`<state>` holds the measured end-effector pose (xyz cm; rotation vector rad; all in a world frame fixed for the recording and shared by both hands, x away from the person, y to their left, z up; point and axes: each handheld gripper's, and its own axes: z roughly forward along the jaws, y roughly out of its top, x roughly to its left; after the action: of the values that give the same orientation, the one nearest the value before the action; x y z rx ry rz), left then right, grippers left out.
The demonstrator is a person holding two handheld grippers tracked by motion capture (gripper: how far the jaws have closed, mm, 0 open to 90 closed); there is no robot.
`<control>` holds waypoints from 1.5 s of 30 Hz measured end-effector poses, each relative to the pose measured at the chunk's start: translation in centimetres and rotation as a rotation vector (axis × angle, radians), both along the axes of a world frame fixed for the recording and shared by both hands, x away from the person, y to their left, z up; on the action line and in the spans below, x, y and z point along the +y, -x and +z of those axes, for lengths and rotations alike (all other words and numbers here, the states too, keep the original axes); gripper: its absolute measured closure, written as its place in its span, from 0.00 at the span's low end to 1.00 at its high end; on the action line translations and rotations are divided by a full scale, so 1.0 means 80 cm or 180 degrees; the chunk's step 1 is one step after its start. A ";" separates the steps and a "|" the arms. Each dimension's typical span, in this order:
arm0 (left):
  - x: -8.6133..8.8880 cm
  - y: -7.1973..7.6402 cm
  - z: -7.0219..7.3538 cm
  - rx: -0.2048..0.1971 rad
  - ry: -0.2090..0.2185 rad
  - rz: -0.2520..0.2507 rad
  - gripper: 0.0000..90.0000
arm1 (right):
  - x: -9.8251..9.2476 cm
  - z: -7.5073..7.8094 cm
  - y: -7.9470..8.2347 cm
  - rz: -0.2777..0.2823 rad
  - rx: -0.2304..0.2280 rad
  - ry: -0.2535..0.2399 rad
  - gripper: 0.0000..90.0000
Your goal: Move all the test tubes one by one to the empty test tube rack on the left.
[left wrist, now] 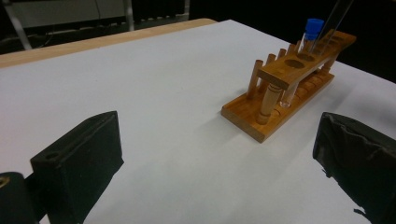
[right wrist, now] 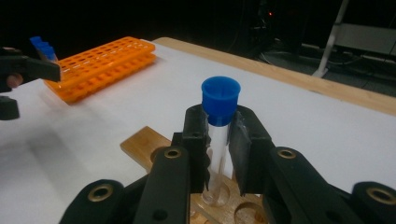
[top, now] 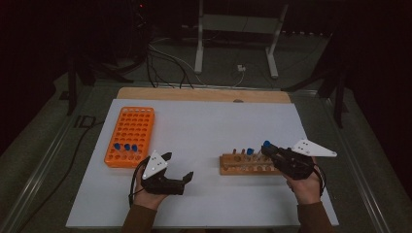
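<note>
2 grippers: the right gripper (right wrist: 218, 154) has its jaws pinched on a blue-capped tube (right wrist: 218, 122); the left gripper (top: 176, 168) stands wide open, holding nothing.
Tube place: right side of the table (top: 204, 126), just over the wooden rack (top: 245, 165), its clear bottom at a hole (right wrist: 215, 192) in the top board.
Other tubes: 1 more blue cap (top: 249, 151) stands in the wooden rack; 3 sit in the near row of the orange rack (top: 130, 137) at the left.
Tube axis: long axis close to upright, cap up, rounded end down.
Grip: pads clamp the glass just under the cap.
Risk 1: a sideways pull while the end sits in the hole could tip the rack.
Risk 2: smooth glass could slip downward in the pads.
Risk 3: the neighbouring tube stands near and could be knocked.
</note>
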<state>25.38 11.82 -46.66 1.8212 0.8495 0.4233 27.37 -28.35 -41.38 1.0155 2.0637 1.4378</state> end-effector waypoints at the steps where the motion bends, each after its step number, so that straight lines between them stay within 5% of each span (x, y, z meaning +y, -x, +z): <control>1: -0.001 0.000 0.000 0.0002 -0.0002 -0.0004 0.02 | 0.001 0.002 0.001 0.0005 -0.0007 -0.0010 0.86; 17: -0.024 -0.001 0.013 -0.0024 0.0052 -0.0140 0.03 | 0.012 0.009 0.006 0.0273 0.0068 -0.0048 0.86; 45: -0.137 -0.009 0.021 -0.0161 -0.0109 -0.0466 0.11 | 0.047 0.001 0.009 0.0615 0.0197 -0.0059 0.86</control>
<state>26.14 0.90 -44.98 1.8822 0.6729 0.3903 26.62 -24.61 -41.34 0.8987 2.2494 1.5390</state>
